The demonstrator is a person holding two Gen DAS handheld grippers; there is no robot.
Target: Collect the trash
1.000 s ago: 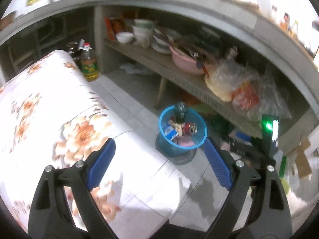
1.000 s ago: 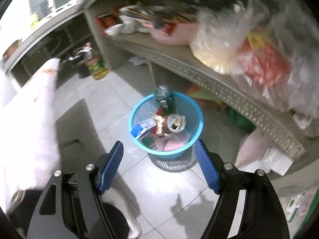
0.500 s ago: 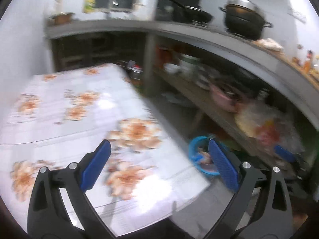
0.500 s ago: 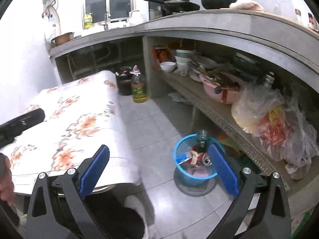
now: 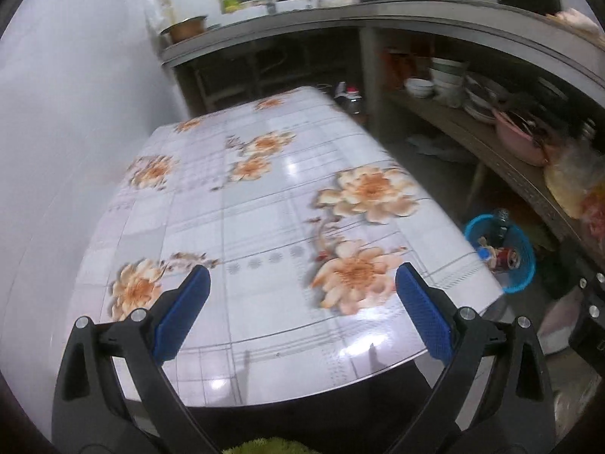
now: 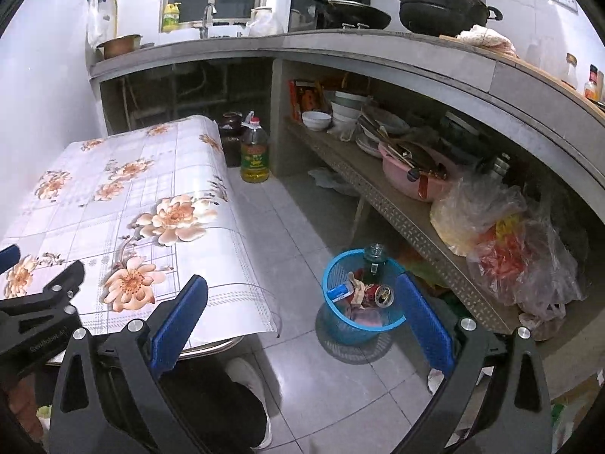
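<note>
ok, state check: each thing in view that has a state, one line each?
Left gripper: open, nothing between the blue pads.
Right gripper: open, nothing held.
Blue plastic mesh bin: upright on the tiled floor, part full.
Red drink can: on its side in the bin.
Green glass bottle: upright in the bin.
Floral tablecloth: flat, bare.

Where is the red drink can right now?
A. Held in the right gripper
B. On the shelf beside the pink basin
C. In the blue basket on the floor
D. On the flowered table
C: the red drink can lies among other trash inside the blue basket on the floor tiles.
</note>
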